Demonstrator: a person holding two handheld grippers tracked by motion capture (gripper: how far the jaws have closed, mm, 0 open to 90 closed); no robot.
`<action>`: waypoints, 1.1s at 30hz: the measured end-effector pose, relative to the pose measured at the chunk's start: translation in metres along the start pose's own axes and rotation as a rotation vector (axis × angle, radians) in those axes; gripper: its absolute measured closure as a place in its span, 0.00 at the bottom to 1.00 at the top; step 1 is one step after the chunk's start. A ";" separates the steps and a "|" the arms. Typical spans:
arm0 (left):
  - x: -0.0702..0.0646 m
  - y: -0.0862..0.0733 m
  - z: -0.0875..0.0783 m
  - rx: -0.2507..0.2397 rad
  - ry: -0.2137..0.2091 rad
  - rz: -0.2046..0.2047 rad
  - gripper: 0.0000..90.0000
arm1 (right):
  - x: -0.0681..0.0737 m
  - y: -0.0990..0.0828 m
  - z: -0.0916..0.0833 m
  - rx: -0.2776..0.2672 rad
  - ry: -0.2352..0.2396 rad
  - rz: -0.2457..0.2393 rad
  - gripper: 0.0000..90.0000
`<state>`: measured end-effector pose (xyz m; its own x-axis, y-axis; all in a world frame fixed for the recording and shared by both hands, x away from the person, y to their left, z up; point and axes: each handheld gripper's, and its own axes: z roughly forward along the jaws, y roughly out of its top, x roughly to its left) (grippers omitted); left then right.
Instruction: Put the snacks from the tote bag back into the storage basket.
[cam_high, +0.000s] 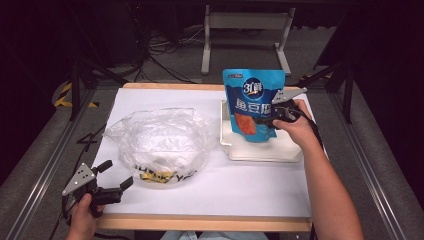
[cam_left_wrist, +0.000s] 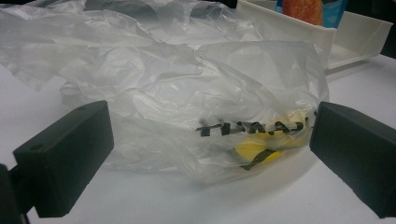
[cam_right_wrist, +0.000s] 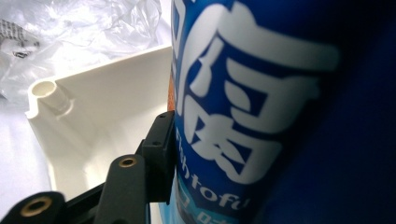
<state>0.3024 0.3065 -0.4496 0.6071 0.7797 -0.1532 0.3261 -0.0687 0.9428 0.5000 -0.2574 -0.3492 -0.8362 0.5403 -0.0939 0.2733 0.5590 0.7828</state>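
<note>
A blue snack pouch (cam_high: 252, 100) with white lettering and an orange window stands upright over the white tray (cam_high: 265, 155) at the right of the table. My right gripper (cam_high: 267, 121) is shut on the pouch's lower right side. In the right gripper view one black finger (cam_right_wrist: 159, 154) presses flat against the pouch (cam_right_wrist: 280, 116), and the other is hidden behind it. A crumpled clear plastic bag (cam_high: 160, 142) with black print and a yellow patch lies left of centre. My left gripper (cam_high: 118, 173) stands open at the front left, with the bag (cam_left_wrist: 187, 107) just ahead of it.
A white sheet (cam_high: 250, 190) covers the wooden table. The tray (cam_right_wrist: 107, 112) has raised walls and a round post in its corner. Its near wall (cam_left_wrist: 359, 32) rises behind the bag. Dark floor, cables and a metal stand lie beyond the far edge.
</note>
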 end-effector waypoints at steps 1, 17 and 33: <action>0.000 0.000 0.000 0.000 0.000 0.001 0.00 | -0.001 -0.001 0.000 0.008 -0.002 -0.003 0.57; -0.001 0.000 0.001 -0.007 0.002 0.000 0.00 | -0.020 -0.019 -0.010 0.043 -0.045 -0.003 0.50; -0.001 0.000 0.001 -0.005 0.002 0.002 0.00 | -0.020 -0.029 -0.023 0.067 -0.134 0.030 0.27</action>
<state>0.3026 0.3052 -0.4500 0.6064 0.7807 -0.1510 0.3216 -0.0671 0.9445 0.4973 -0.2992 -0.3559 -0.7575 0.6339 -0.1558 0.3323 0.5799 0.7438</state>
